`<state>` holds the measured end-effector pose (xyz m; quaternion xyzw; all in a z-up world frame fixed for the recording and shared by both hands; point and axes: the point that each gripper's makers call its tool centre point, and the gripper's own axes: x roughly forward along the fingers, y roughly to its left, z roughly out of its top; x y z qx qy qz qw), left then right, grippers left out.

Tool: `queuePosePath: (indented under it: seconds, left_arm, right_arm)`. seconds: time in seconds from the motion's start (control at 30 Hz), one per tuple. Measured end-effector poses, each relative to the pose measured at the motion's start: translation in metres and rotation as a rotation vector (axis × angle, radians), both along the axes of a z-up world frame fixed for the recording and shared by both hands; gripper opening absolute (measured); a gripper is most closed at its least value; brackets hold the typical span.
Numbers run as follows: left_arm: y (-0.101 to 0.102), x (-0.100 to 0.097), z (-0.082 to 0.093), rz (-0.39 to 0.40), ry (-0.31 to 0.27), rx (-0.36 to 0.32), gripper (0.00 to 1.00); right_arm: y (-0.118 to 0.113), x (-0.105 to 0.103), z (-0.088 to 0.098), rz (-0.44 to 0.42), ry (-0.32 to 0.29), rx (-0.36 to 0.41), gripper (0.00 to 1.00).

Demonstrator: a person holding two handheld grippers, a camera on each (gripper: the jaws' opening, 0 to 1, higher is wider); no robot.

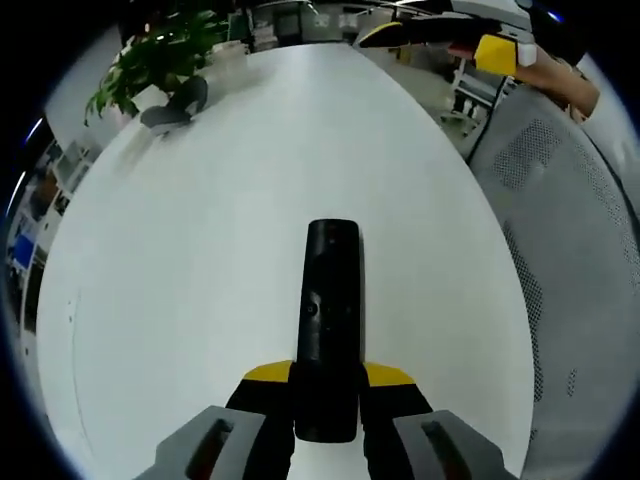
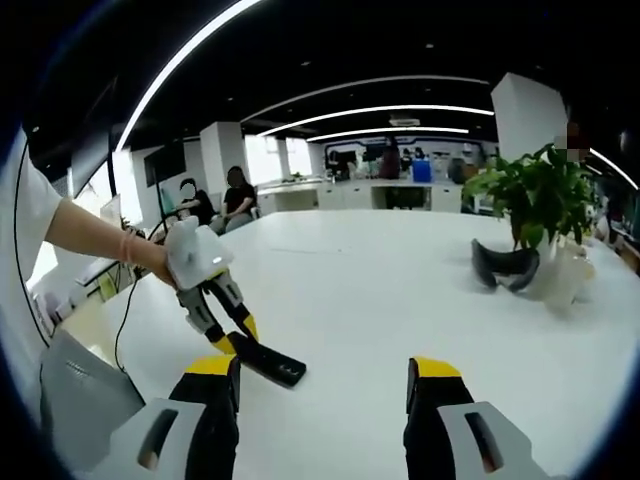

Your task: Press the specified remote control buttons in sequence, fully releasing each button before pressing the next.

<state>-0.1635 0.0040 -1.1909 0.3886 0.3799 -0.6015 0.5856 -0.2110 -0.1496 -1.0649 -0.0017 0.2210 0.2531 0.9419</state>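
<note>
Left gripper view has left tongs (image 1: 326, 425) clamped on the black remote (image 1: 330, 320) above the white tabletop (image 1: 200, 260), right tongs (image 2: 325, 400) apart, empty; steady remote, bring one tip onto one button, lift fully.

No legible text, labels, brands or numbers in either view. Remote control (image 1: 331, 325), lower centre of the left gripper view: plain black top face, button markings too small and dark to read (a round button shows, no legend on it). Same remote at lower left of the right gripper view: no print visible. Screens at the far back of the room, upper centre there: blurred, nothing readable.
</note>
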Motion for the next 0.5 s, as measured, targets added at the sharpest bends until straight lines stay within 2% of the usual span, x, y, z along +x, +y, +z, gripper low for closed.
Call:
queuePosePath:
  seconds: [0.1,0.27,0.5]
  left_arm:
    - [0.000,-0.004,0.000,0.000,0.000,-0.001,0.23]
    - [0.000,-0.013,0.000,-0.009,0.001,0.004,0.23]
    - [0.001,-0.020,0.000,0.000,0.002,0.005,0.23]
  right_arm:
    - [0.003,-0.002,-0.002,0.015,0.003,-0.010,0.65]
    - [0.008,-0.006,-0.009,0.057,0.015,-0.089,0.66]
    - [0.015,-0.014,-0.015,0.107,0.026,-0.141,0.65]
